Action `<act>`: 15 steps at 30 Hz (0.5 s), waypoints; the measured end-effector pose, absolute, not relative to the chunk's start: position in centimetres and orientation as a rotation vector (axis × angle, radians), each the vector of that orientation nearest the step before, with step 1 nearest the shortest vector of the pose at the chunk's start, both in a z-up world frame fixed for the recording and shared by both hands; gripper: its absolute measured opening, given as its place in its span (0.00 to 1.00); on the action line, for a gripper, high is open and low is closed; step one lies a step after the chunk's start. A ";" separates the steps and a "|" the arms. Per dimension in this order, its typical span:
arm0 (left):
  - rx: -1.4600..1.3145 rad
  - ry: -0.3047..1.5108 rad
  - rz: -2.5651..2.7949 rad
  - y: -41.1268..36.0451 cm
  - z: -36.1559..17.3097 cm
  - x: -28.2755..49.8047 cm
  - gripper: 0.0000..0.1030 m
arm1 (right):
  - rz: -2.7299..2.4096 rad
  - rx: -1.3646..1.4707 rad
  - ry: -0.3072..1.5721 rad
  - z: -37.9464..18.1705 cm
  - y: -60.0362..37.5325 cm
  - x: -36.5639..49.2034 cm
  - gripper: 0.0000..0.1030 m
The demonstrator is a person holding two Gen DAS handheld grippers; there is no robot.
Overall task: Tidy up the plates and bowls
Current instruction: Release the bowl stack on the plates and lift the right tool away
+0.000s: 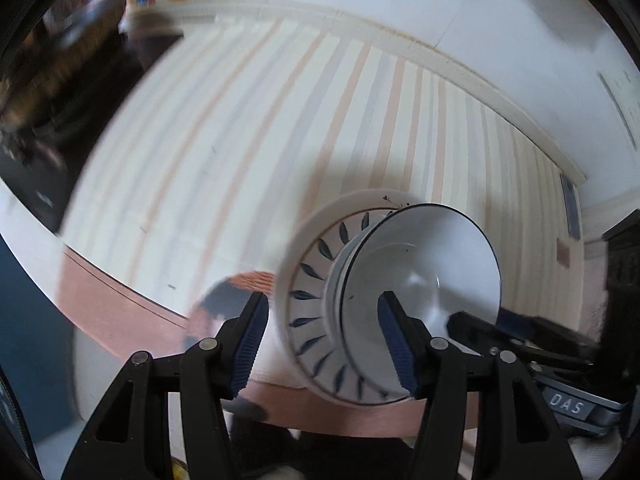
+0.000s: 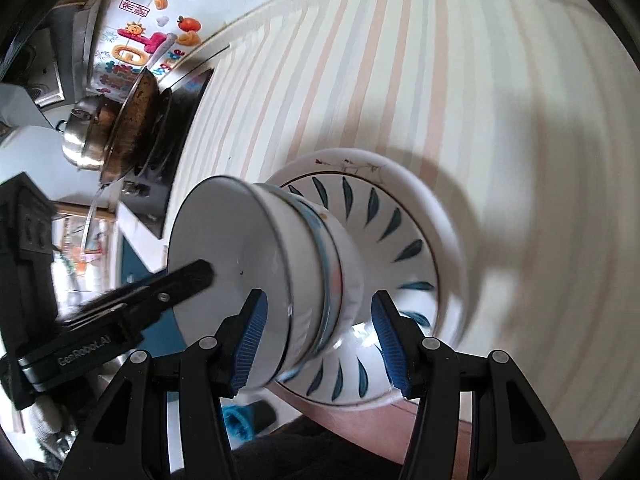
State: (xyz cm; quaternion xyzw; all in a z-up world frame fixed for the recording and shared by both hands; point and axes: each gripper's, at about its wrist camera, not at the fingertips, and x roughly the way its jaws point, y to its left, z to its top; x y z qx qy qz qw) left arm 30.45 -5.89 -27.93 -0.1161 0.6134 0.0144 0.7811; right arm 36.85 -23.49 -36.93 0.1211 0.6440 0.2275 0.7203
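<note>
A white plate with blue leaf marks (image 1: 308, 268) (image 2: 400, 220) carries nested white bowls. The top bowl (image 1: 432, 264) (image 2: 232, 232) has a dark rim. The stack hangs just above the striped tablecloth (image 2: 480, 80) and throws a shadow on it. My left gripper (image 1: 324, 300) spans the stack, with one pad against the plate's underside and the other inside the top bowl. Its finger (image 2: 192, 276) shows reaching into that bowl. My right gripper (image 2: 319, 294) straddles the bowls, one pad at the top bowl's rim and the other over the plate's face. Whether those pads press is unclear. One right finger (image 1: 472, 322) also lies in the bowl.
A stove with a dark frying pan (image 2: 132, 120) and a steel pot (image 2: 84, 136) stands at the far end of the counter. Above it is a wall with coloured stickers (image 2: 136, 52). The table's pink edge (image 1: 120, 300) runs close under the stack. A blue object (image 2: 236, 420) lies on the floor below.
</note>
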 end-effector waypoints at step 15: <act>-0.036 1.045 -0.053 -4.5 -18.6 21.4 0.97 | 0.076 0.121 1.018 -22.9 -23.1 22.8 0.94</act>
